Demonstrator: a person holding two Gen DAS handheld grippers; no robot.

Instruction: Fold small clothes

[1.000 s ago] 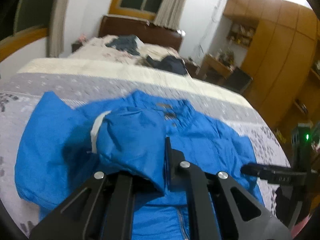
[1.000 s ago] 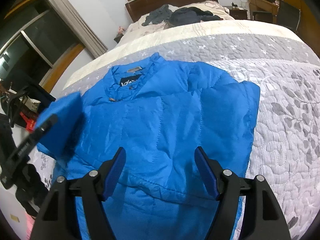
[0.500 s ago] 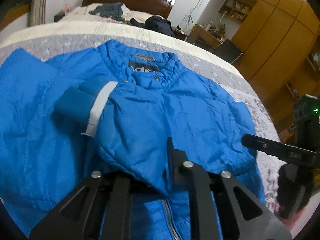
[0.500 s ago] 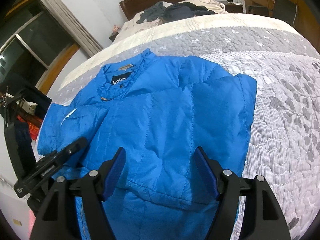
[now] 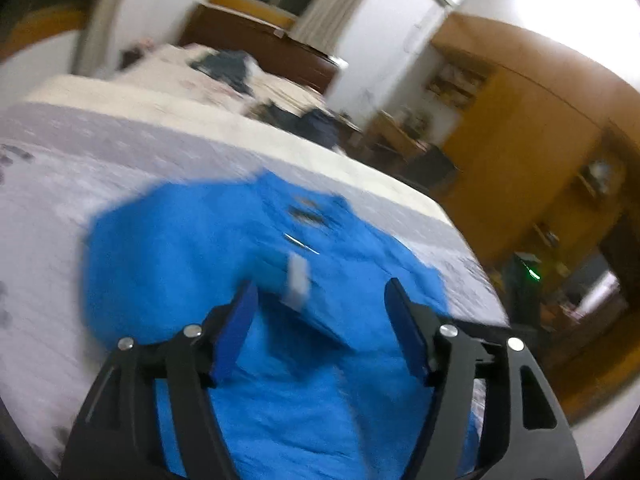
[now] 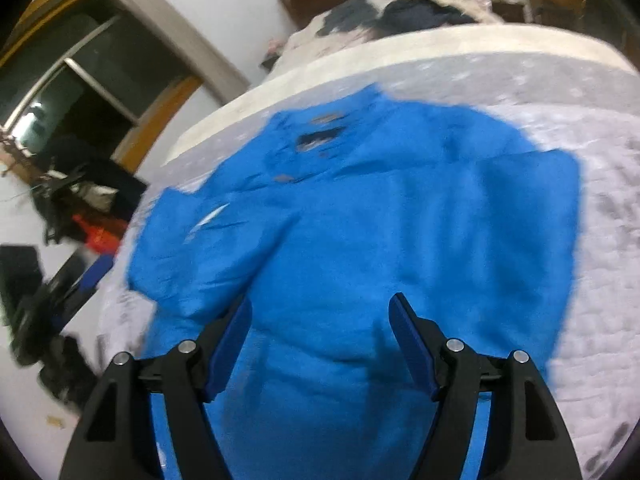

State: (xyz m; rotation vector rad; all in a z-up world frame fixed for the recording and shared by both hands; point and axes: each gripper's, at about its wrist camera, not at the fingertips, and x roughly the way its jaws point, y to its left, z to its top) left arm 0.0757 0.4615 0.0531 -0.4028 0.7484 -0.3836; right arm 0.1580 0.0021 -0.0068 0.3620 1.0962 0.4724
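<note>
Released by the left gripper (image 5: pixel 320 320), whose jaws now gape, the sleeve (image 5: pixel 296 300) lies across the blue jacket (image 6: pixel 360 220); the right gripper (image 6: pixel 320 336) hovers above the jacket, jaws apart, empty.

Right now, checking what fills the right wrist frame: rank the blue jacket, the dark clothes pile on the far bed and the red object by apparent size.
1. blue jacket
2. dark clothes pile, farther away
3. red object

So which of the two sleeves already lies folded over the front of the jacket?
The sleeve with the white cuff, in front of the left claw: it lies across the blue jacket chest. The other sleeve lies along the jacket's side edge.
</note>
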